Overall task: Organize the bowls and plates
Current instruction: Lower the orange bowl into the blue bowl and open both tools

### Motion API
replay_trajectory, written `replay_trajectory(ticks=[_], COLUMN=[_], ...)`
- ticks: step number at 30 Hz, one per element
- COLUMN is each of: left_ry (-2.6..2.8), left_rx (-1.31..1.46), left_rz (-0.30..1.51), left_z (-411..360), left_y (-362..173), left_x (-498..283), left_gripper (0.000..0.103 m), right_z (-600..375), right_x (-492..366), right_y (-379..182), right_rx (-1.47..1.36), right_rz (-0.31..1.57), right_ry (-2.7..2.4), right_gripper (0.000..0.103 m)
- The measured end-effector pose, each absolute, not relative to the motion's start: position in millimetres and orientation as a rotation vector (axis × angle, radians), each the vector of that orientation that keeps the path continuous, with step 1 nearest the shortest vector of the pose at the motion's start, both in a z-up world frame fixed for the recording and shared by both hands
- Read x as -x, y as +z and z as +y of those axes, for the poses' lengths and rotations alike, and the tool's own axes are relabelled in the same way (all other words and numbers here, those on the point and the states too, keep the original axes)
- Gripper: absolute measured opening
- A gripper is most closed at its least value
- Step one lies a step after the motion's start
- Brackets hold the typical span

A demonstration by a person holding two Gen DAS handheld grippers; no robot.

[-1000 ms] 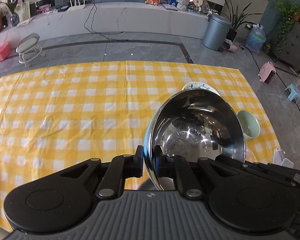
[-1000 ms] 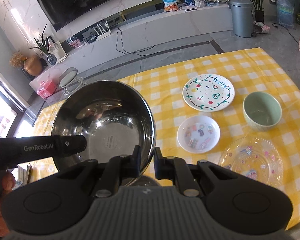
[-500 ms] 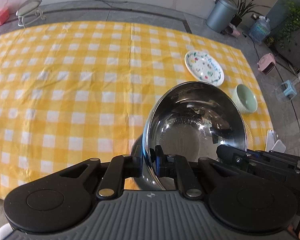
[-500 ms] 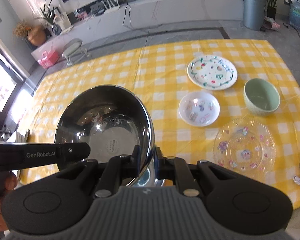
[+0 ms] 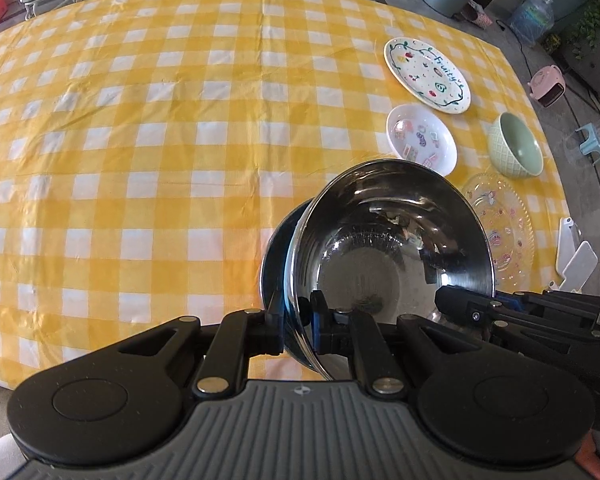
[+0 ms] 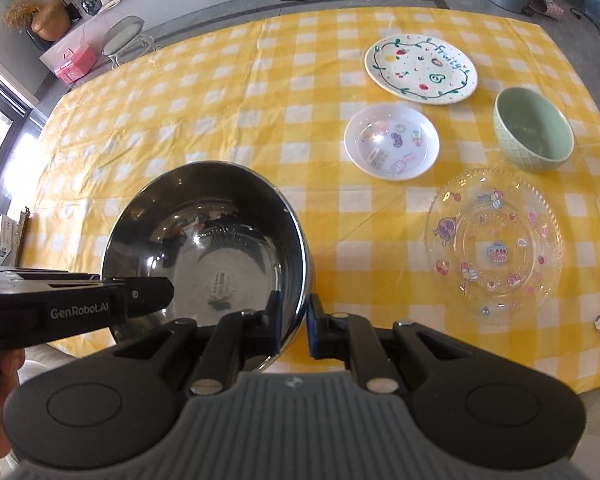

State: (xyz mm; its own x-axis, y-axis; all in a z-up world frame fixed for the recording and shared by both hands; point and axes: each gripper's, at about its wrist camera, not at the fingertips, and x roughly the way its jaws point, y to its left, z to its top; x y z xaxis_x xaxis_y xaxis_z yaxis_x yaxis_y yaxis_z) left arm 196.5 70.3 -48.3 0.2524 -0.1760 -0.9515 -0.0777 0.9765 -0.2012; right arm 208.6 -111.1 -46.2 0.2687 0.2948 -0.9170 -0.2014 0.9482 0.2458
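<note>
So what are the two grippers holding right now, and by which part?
Both hold the same shiny round stainless steel bowl by its rim: the left gripper pinches one side of the rim, the right gripper the opposite side.

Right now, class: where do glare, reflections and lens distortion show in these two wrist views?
Left wrist view: the steel bowl mirrors the room in bright streaks; the checked tablecloth bulges with fisheye curvature. Right wrist view: window glare whitens the left edge, the glass plate glints along its beaded rim, and the tablecloth's edges curve.
</note>
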Motion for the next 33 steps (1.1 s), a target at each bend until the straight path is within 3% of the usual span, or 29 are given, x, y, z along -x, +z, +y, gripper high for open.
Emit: replay_trajectory(ticks=[33], left_ry=[-0.062], left_rx=[0.184], left_rz=[1.368], left_z=[66], left_y=[-58], left_x=[-211], left_gripper=[0.019], right_z=[-101], right_x=[-216], right_y=[-61], right_rx=[-0.06], right_rz=[1.277], right_ry=[0.316], right_gripper=[0.01])
